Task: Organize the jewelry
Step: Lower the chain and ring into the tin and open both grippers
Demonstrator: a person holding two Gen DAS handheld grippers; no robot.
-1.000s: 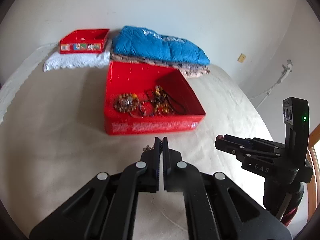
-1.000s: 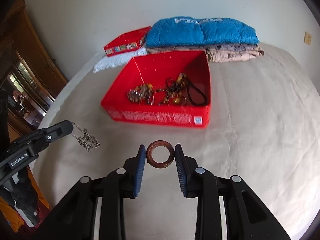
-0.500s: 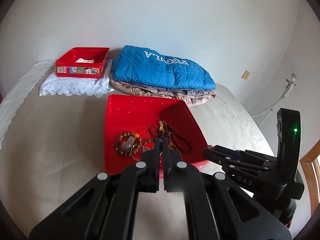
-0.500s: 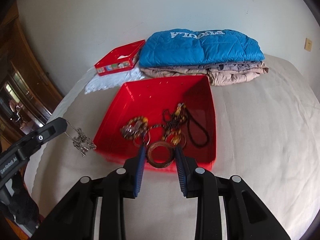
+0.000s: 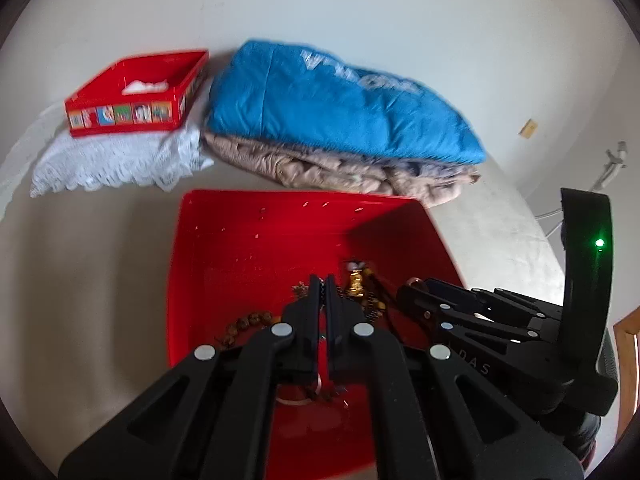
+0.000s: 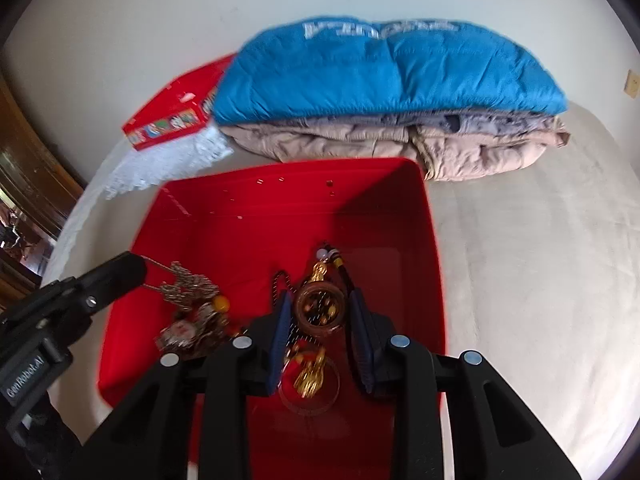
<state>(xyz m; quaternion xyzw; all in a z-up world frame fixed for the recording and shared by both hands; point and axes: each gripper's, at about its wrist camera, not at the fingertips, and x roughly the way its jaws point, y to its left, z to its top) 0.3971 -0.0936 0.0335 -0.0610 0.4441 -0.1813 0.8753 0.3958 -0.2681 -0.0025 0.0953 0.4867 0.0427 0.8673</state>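
Observation:
A large red box (image 5: pixel 256 248) (image 6: pixel 248 216) on the bed holds several pieces of jewelry: a beaded bracelet (image 5: pixel 244 322), gold charms (image 6: pixel 310 372) and dark cords. My left gripper (image 5: pixel 323 280) is shut on a silver chain (image 6: pixel 188 286), which hangs over the box's left part. My right gripper (image 6: pixel 320 312) is shut on a brown ring (image 6: pixel 321 310) and holds it above the jewelry in the box. The right gripper also shows in the left wrist view (image 5: pixel 416 292), beside the left one.
A folded blue quilt (image 5: pixel 340 104) on beige bedding (image 6: pixel 400 140) lies behind the box. A small red box (image 5: pixel 136 92) stands on a white lace cloth (image 5: pixel 116 160) at the back left. A wooden cabinet (image 6: pixel 24 168) stands left of the bed.
Both grippers have moved forward from in front of the box to above its inside, carrying the chain and the ring with them.

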